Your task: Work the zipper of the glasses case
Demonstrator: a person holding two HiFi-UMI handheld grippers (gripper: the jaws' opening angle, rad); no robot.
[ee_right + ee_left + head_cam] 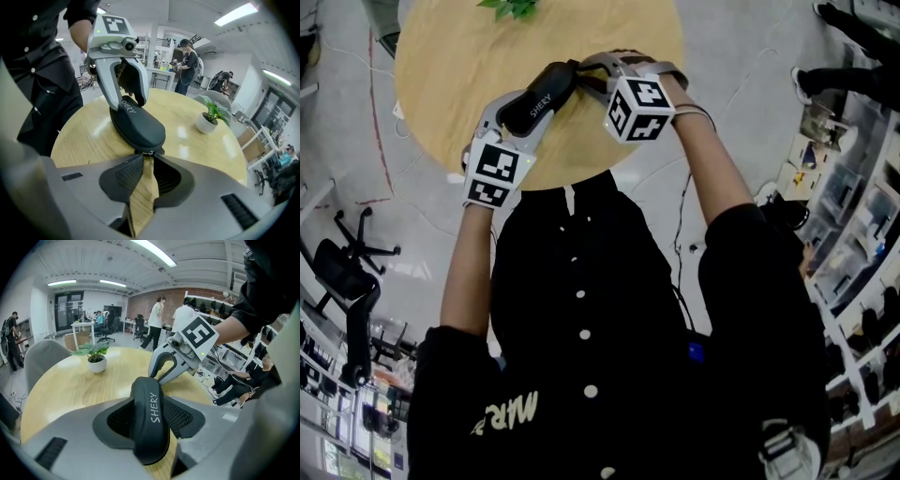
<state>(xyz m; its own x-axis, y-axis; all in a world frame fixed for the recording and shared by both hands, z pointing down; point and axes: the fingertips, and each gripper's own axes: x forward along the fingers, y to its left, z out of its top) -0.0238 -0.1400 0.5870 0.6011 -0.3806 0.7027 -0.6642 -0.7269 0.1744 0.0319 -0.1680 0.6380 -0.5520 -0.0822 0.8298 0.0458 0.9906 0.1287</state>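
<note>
A black zippered glasses case (539,98) with white lettering lies lengthwise near the front edge of the round wooden table (450,56). My left gripper (523,114) is shut on the case (150,420), its pads pressing on the two long sides of the near end. At the case's other end my right gripper (584,80) comes in from the right. In the right gripper view the case (138,124) points at me, and the small zipper pull (149,152) sits pinched between the tips of my right gripper (146,157). The left gripper (125,101) straddles the far end.
A small potted plant (211,117) in a white pot stands near the table's far side (511,7). Round the table is grey floor with a black office chair (352,272) at the left. Several people (157,324) work at desks in the room behind.
</note>
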